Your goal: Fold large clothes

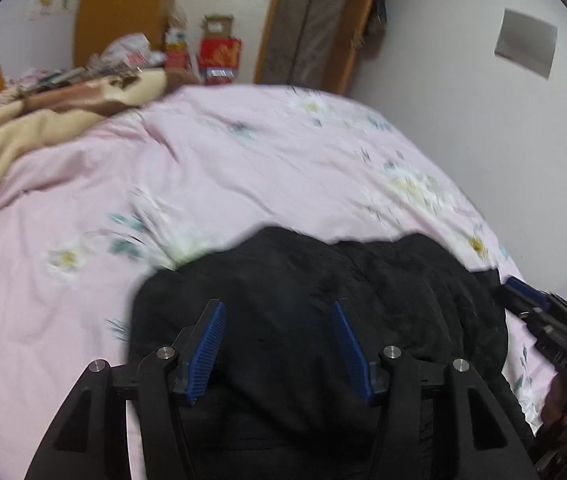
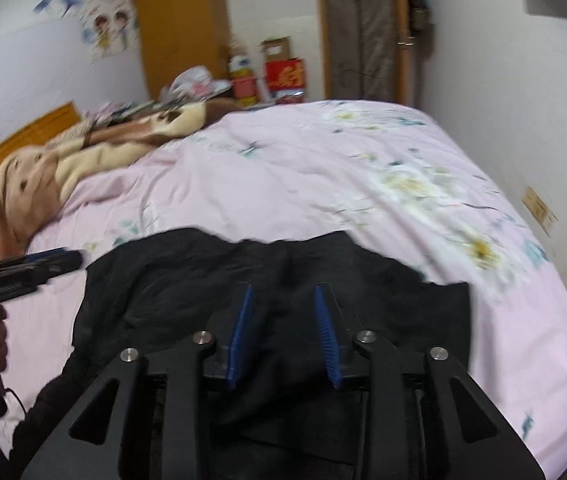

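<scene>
Garment first: the black garment (image 1: 323,320) lies bunched at the near edge of the pink floral bedspread (image 1: 243,168), and it looks to you like the fold is only starting, since the cloth is still a rumpled heap with no clean edges. Your left gripper (image 1: 279,308) hangs over its left part with the jaws spread wide and nothing between them. Your right gripper (image 2: 281,292) sits above the middle of the cloth, jaws parted more narrowly and also holding nothing; whether the fingertips touch the fabric you cannot tell through the blur.

The next move probably calls for finding a hem, sleeve or corner on each side, pinching both, and pulling the piece flat before any fold. The dark fabric hides its own seams, so pick your grip points with care.

Around you, a beige and brown blanket (image 2: 83,152) is heaped at the far left of the bed, well apart from the work. The spread beyond the garment is free, giving you room to lay it out. A wardrobe (image 2: 179,28) and a red box (image 2: 285,74) stand by the far wall.
</scene>
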Demonstrator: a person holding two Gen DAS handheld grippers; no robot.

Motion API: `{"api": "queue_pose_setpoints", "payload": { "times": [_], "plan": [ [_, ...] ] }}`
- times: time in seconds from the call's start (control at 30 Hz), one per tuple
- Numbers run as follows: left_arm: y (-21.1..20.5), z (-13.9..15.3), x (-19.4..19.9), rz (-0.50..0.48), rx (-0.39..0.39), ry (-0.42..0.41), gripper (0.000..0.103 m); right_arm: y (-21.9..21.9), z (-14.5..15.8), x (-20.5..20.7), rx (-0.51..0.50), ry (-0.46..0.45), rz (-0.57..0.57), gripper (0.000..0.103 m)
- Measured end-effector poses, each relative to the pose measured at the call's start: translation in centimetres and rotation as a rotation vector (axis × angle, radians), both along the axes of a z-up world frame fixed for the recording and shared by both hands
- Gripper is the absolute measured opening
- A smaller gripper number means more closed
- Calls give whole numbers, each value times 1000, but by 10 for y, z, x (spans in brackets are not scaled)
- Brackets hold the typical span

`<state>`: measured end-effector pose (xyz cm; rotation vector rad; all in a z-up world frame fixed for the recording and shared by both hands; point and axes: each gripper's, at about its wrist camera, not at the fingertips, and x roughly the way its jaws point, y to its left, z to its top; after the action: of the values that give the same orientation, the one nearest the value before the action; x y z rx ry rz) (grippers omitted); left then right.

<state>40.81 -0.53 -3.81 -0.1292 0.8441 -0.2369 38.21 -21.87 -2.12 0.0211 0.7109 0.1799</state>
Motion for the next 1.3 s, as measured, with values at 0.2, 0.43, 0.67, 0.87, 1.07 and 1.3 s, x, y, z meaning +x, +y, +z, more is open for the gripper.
{"api": "queue_pose_setpoints", "payload": {
  "times": [0.2,0.43,0.67,0.87,1.07,1.3],
  "plan": [
    [-31,-56,11,-4,86,110,56,32,-47,23,-58,105,50,34],
    [-24,-98,12,-20,144,119,58,20,-109,22,-95,196,28,34],
    [-23,-118,10,11,131,127,58,16,-125,17,-46,195,7,34],
    [-20,-83,-11,18,111,99,57,17,-90,5,-4,165,-43,37],
    [-39,-90,-30,-37,149,77,58,43,-82,-15,67,125,111,54],
    [-44,-116,-19,-27,152,102,64,45,-125,-7,-2,207,96,54]
  ]
}}
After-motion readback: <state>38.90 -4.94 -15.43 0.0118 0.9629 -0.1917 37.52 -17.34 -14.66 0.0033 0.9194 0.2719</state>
